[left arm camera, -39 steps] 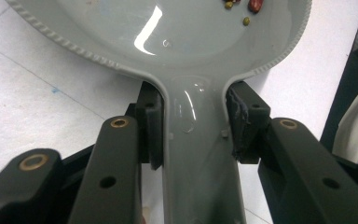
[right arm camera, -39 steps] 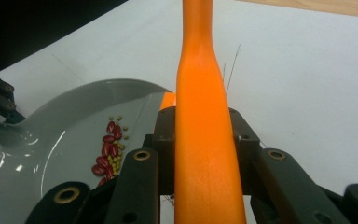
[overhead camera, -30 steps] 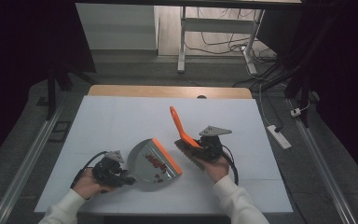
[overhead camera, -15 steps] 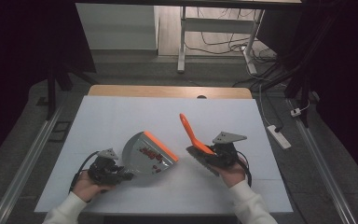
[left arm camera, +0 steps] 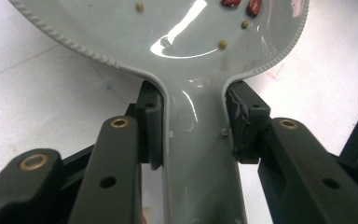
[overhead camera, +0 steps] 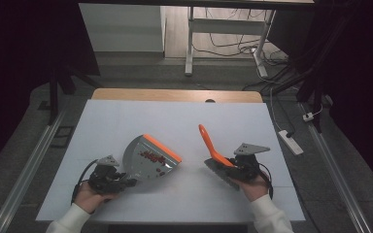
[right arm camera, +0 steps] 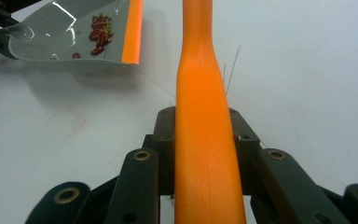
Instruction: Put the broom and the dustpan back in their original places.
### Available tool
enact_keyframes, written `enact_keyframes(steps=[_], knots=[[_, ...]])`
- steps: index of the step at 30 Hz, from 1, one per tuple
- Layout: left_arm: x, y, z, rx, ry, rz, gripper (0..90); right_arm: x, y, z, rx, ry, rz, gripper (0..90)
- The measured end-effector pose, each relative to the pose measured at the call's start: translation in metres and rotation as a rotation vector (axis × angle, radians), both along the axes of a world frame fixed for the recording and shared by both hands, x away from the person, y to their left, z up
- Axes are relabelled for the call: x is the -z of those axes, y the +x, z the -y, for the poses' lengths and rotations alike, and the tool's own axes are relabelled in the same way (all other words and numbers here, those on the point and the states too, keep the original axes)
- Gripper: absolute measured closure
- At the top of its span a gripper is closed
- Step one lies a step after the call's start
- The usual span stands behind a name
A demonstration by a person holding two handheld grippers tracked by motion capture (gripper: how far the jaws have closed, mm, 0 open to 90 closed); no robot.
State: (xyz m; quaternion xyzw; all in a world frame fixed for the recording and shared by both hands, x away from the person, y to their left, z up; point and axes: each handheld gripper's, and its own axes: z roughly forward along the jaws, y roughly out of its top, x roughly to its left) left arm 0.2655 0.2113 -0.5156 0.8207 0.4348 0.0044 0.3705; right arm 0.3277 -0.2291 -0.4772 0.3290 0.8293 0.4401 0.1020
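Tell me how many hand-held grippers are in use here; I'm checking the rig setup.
2. The left hand-held gripper is at the near left of the table, clamped on the dustpan handle. The right hand-held gripper is at the near right, clamped on the orange-handled brush.

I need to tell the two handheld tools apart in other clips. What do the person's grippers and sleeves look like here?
Both grippers, left gripper and right gripper, are black and boxy, each topped by a grey three-cornered plate, with a black cable looping behind. Up close the jaws are matte black linkages with brass-coloured pivot pins and dark pads. The person wears white long sleeves, cuffs ending at the wrists.
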Motion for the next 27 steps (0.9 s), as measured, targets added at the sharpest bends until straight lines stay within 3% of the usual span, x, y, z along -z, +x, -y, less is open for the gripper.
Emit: enact_keyframes(steps=[5, 15, 27], knots=[[0.0, -0.002, -0.002, -0.04, -0.008, 0.002, 61.4, 0.001, -0.001, 0.006, 0.01, 0.002, -0.014, 70.4], [0.001, -0.008, -0.012, -0.186, -0.021, 0.03, 61.4, 0.002, -0.001, 0.017, 0.024, 0.014, -0.04, 70.4], [0.005, -0.012, -0.018, -0.326, -0.028, 0.014, 61.4, 0.001, -0.004, 0.025, 0.042, 0.014, -0.063, 70.4]])
